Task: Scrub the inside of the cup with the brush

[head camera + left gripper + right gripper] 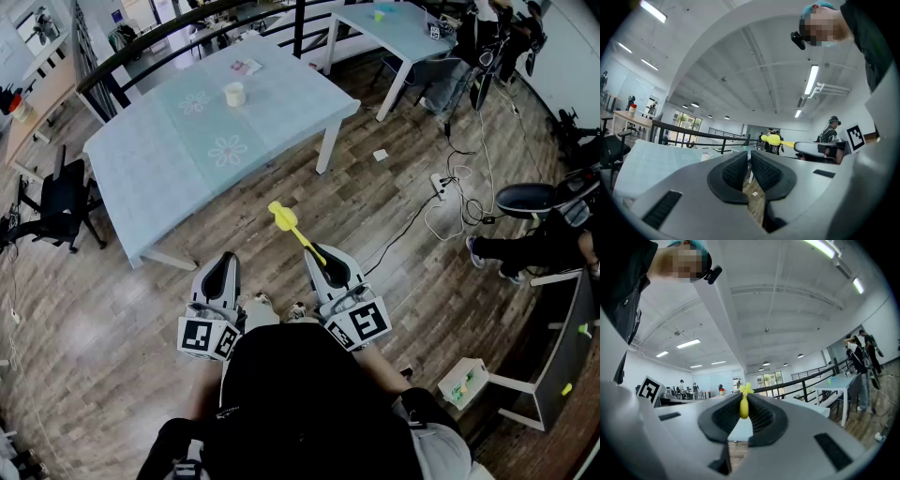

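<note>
One yellow brush [298, 231] in right claw [742, 404], left claw [749, 161] closed

The left gripper [750, 158] had its jaws together, with only a thin slit between the black ribbed pads and nothing in it. Wood floor [754, 199] showed through the gap lower down. A pale blue surface [651, 161] lay to the left, with a dark railing [693, 137] behind it. At the right, a yellow brush [774, 139] stuck out leftward from the right gripper [800, 146], and the marker cube [856, 136] sat farther right. Long ceiling lamps [812, 79] glowed overhead.
</note>
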A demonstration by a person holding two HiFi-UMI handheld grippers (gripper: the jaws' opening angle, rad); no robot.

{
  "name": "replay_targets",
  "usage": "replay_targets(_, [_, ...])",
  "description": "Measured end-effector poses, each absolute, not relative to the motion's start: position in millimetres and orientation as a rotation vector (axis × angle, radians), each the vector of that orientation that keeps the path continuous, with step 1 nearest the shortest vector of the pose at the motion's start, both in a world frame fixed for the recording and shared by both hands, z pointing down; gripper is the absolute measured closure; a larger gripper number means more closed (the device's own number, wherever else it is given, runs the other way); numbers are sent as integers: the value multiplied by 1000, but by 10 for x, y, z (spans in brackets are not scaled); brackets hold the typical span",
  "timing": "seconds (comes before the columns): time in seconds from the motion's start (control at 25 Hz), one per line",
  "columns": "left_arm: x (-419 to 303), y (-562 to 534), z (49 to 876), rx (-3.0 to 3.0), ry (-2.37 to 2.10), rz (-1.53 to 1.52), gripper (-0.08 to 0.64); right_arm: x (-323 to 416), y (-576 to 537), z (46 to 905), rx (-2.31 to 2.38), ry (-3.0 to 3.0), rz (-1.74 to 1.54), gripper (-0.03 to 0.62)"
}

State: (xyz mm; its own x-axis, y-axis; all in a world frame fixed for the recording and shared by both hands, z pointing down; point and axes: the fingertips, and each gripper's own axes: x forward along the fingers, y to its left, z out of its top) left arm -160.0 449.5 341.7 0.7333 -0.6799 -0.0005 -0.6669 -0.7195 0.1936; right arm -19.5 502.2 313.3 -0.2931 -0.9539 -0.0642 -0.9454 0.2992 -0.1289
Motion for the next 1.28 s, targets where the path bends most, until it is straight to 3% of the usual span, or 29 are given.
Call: replay_targets(1.28, [-1488, 4428, 3712, 2726, -1132, -14, 529, -57, 4820, 3393, -1795, 2407, -260, 554])
